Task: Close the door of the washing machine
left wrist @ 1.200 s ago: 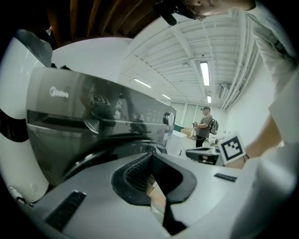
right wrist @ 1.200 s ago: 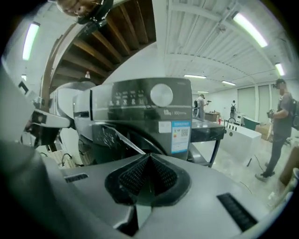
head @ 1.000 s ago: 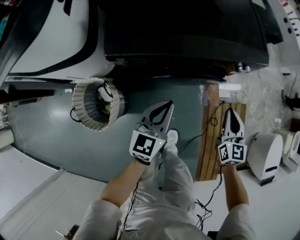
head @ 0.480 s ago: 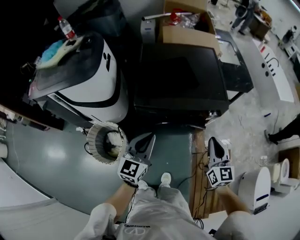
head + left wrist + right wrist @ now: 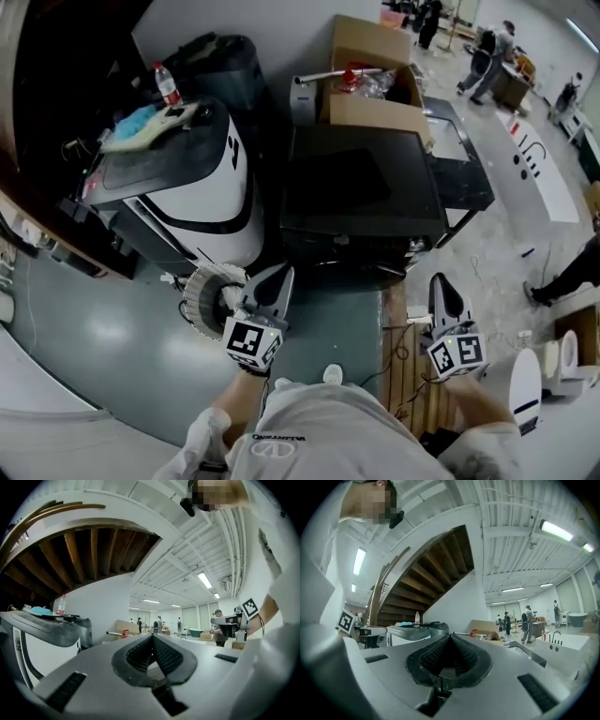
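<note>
The white and black washing machine (image 5: 192, 178) stands at the left of the head view, with a blue cloth and a plastic bottle (image 5: 166, 82) on its top; whether its door is open cannot be told. Both grippers are held level in the air, short of the machines. My left gripper (image 5: 280, 274) is shut and empty, just right of a round ribbed white cylinder (image 5: 208, 298) on the floor. My right gripper (image 5: 439, 281) is shut and empty too, in front of the black cabinet (image 5: 361, 187). In the left gripper view the jaws (image 5: 152, 637) meet, with the washing machine (image 5: 40, 629) at left.
A cardboard box (image 5: 370, 80) sits behind the black cabinet. A wooden pallet (image 5: 405, 370) and cables lie on the floor between my arms. A white appliance (image 5: 525, 389) stands at the right. People stand far back in the hall (image 5: 487, 56).
Both grippers have risen, still shut. The head view has lifted from the floor, so the tops of the washing machine and black cabinet now show.
</note>
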Demonstrator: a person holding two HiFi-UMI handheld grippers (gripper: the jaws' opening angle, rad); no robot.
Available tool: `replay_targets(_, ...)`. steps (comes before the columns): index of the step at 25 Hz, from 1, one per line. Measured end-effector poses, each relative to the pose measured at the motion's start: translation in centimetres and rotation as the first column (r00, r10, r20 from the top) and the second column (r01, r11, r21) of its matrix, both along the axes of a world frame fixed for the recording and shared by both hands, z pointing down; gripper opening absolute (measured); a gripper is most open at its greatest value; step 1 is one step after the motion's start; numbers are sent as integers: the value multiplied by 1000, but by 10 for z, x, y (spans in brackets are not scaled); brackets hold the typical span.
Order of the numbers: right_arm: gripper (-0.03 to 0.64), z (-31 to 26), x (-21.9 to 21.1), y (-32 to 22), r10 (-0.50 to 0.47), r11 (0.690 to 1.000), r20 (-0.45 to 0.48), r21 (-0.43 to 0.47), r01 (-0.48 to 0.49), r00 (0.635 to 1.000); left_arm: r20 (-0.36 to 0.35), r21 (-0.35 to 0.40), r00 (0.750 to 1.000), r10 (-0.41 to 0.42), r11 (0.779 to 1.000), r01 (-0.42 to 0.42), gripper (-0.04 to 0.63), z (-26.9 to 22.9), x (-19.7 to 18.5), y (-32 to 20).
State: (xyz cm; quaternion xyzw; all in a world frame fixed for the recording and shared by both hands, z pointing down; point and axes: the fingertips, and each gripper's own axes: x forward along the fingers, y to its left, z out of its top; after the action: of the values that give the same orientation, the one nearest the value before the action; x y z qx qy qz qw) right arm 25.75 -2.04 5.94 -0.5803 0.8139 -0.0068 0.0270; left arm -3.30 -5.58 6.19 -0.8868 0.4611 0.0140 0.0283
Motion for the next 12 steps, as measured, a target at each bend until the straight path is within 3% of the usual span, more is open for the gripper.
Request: replay_targets(12, 11, -22, 37, 55, 69, 997, 29, 25, -69, 997, -17, 52, 998, -59, 997, 60, 2, -25, -20, 25)
